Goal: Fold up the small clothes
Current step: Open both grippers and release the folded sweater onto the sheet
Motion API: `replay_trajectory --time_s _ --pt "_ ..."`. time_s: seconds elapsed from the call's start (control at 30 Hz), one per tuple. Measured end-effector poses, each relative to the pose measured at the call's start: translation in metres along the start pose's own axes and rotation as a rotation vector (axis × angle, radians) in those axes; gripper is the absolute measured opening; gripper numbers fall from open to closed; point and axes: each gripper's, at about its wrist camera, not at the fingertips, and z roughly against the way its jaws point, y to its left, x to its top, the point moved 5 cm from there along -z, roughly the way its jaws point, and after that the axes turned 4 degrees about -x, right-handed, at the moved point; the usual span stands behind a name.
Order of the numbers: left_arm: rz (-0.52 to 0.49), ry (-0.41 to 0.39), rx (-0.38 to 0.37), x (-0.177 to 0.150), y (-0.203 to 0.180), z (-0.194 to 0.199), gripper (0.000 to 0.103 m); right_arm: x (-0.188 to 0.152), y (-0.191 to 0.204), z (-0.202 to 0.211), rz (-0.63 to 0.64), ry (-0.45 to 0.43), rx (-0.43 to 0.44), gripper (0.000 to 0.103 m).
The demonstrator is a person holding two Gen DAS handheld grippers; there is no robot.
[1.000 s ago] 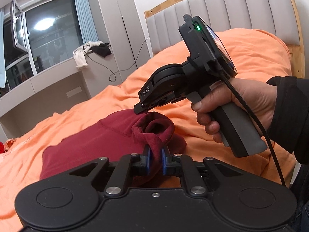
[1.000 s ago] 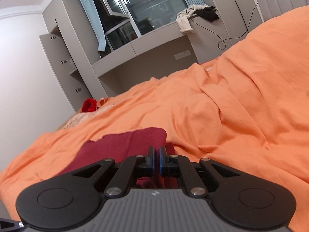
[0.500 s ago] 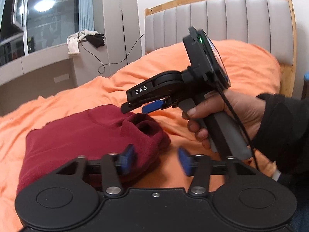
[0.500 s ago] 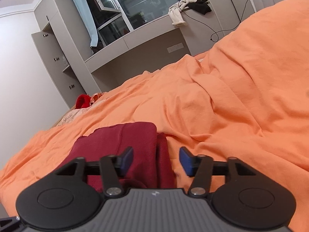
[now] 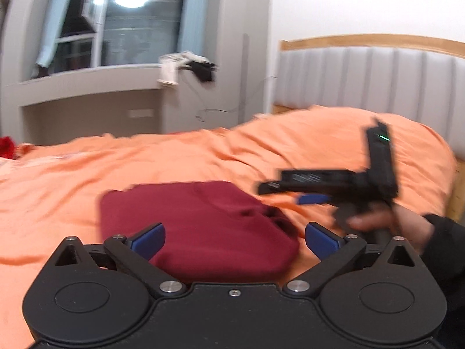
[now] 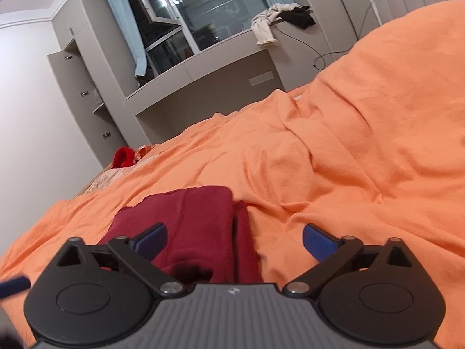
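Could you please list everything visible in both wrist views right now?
Garment: one, dark red, folded on the duvet, held by neither claw.
Duvet: one, orange, covering the bed.
Headboard: one, grey padded with wood trim, behind the bed.
Clothes on ledge: a white piece and a black piece, by the window.
Red cloth: one, bright red, far bed corner.
Cable: one, dark, hanging below the ledge.
Left claw: black, blue pads, open.
Right claw: black, blue pads, open.
Right hand: gripping its handle.
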Motion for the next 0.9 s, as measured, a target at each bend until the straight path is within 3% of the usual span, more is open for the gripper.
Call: replay_trajectory --time_s 0.2,0.33,0.47,0.63,0.9 --pt "0.089 -0.043 0.151 0.009 0.049 0.01 0.102 -0.012 0.016 0.006 0.079 0.026 0.03 0.103" --pt "0.177 -0.033 0.203 0.008 0.08 0.011 0.102 -0.019 0.025 0.012 0.118 0.034 0.061 0.103" --pt "0.22 0.01 0.19 0.001 0.099 0.0 0.102 -0.029 0.03 0.016 0.17 0.057 0.076 0.103" --pt "0.232 0.039 0.134 -0.01 0.11 -0.016 0.102 -0.041 0.03 0.013 0.259 0.081 0.029 0.103" --pt "0.245 0.047 0.084 -0.032 0.113 -0.031 0.102 -0.04 0.002 0.015 0.21 0.106 -0.001 0.103"
